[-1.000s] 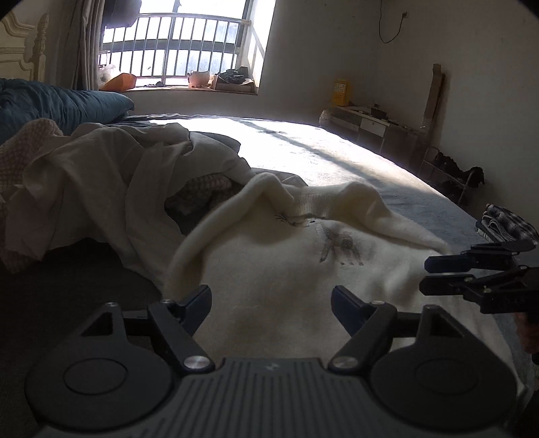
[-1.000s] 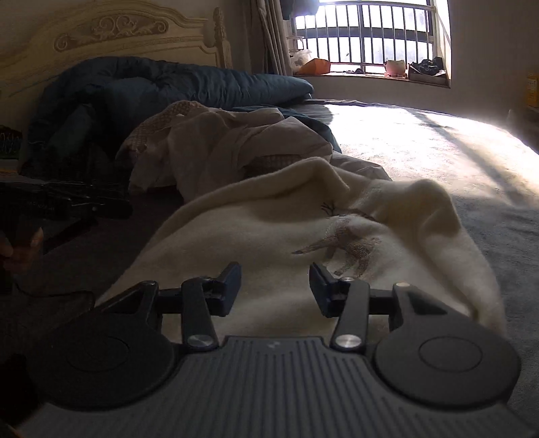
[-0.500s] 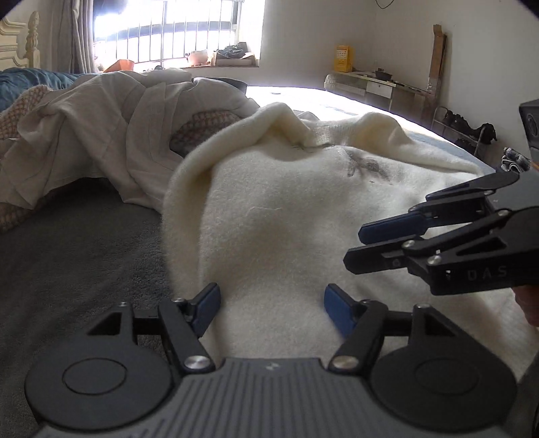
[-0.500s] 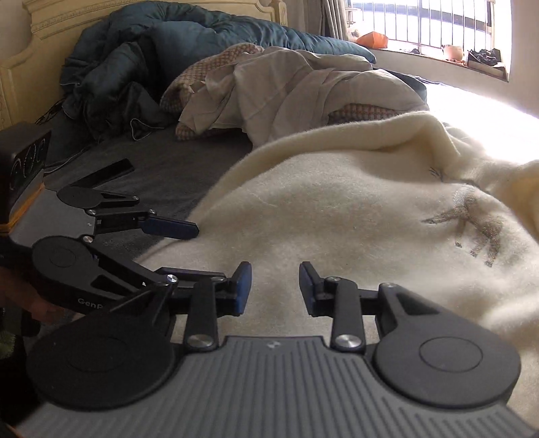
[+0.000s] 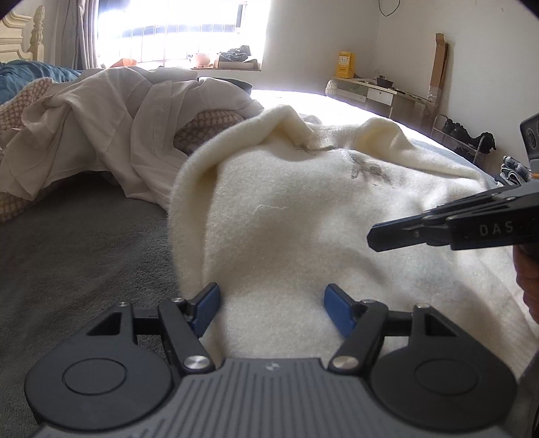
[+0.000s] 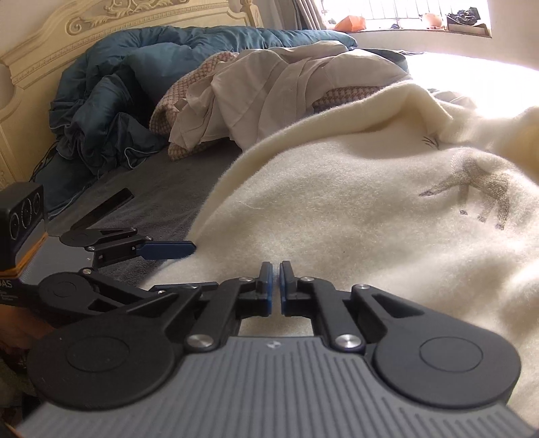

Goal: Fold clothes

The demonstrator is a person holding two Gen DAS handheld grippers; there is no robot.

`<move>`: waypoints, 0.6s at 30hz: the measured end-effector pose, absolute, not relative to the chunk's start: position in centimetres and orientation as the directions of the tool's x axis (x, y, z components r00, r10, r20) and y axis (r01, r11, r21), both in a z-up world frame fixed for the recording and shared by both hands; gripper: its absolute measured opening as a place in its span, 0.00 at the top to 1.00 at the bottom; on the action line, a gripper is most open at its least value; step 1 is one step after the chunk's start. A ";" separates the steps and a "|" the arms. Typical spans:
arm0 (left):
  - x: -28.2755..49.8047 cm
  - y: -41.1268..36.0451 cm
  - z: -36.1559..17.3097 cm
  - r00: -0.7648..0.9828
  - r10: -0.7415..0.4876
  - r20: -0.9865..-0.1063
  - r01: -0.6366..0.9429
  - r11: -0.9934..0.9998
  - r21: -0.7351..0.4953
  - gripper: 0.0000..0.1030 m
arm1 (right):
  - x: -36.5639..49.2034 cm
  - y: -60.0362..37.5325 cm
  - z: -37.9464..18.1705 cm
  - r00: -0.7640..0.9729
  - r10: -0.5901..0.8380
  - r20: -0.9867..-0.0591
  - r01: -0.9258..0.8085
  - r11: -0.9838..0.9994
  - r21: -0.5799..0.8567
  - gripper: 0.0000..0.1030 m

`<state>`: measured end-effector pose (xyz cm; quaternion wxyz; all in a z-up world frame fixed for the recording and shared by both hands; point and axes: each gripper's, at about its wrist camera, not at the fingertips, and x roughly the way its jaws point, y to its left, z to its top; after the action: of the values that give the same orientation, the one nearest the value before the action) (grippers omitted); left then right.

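a: your right claw (image 6: 275,281) is down at the near edge of the cream sweater (image 6: 353,215); the blue pads sit almost together with only a sliver between them, closed; whether a pinch of the fleece is caught in that sliver i cannot tell.

b: and your left claw (image 5: 271,308) is spread wide, pads well apart, the sweater's near edge lying between them; the pads are not pressing on the cloth, so nothing is gripped on that side.

a: the sweater itself lies spread over the grey bed (image 5: 77,242), front up; you can see the small grey deer print (image 6: 478,188) on the chest; the far part is rumpled into folds near the bright patch of sun.

b: from your left wrist view the right claw comes in from the right side, its fingers (image 5: 397,234) lying together just over the fleece; from your right wrist view the left claw shows at the left, one blue pad (image 6: 166,251) reaching toward the sweater's left edge.

a: behind the sweater there is a heap of pale shirts (image 5: 111,124) over a checked fabric (image 6: 340,94); further back a dark blue duvet (image 6: 111,97) bunched against the carved headboard (image 6: 111,23).

b: the two claws sit near each other, both at the sweater's near hem.
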<state>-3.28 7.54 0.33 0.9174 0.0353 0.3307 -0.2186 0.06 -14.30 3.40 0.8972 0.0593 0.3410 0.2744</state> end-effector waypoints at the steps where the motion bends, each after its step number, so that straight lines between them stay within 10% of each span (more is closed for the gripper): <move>1: -3.3 7.5 0.4 0.686 -0.375 -0.623 0.421 0.903 -0.079 0.32 | -0.4 -14.7 3.6 0.621 0.537 -0.571 -0.443 0.841 0.309 1.00; 18: -5.7 7.8 2.9 0.697 -0.338 -0.633 0.348 0.931 -0.113 0.31 | -16.4 -27.9 11.3 0.835 0.408 -0.370 -0.249 0.879 0.406 1.00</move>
<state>-5.70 7.80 2.90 0.9210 0.0076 0.3421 -0.1862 -16.41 -27.89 11.32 0.9420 0.1733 0.2286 0.1745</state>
